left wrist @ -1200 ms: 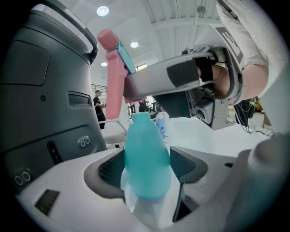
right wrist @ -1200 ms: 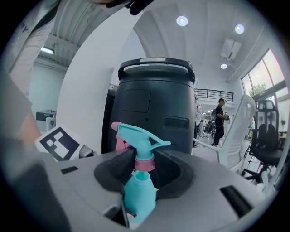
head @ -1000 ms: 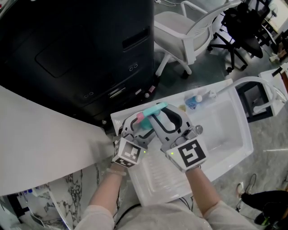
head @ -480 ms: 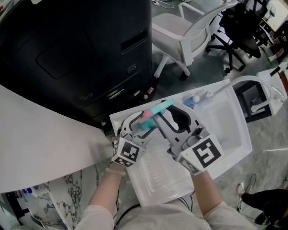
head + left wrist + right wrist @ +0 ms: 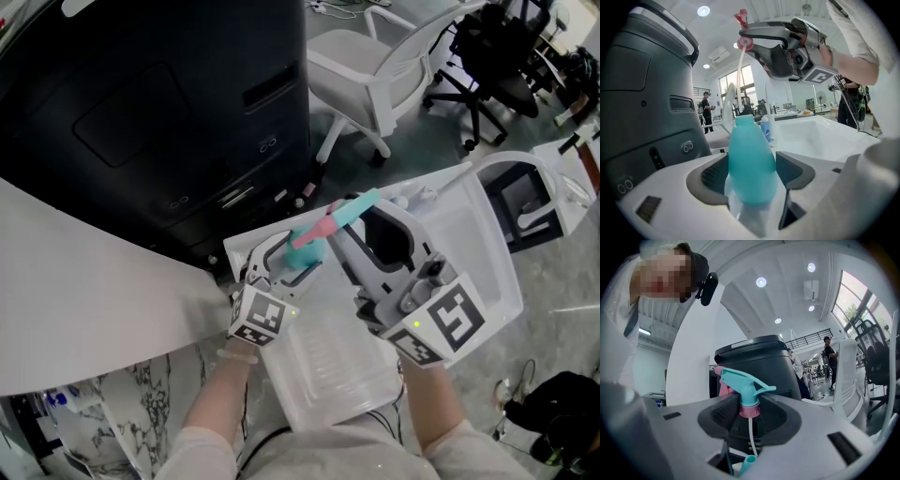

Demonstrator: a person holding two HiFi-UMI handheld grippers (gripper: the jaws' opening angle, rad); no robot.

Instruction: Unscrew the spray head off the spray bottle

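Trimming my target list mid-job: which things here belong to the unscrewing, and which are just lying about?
Job:
teal plastic spray bottle
teal trigger spray head with pink collar

Lying about:
small blue-labelled bottle
white office chair
large black machine

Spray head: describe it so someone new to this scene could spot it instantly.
Above the white sink, the right gripper is shut on the spray head, held above the teal bottle in the left gripper. It is teal with a trigger, a pink collar and pink nozzle tip, and a thin white tube hanging below; nothing nearby has a trigger.
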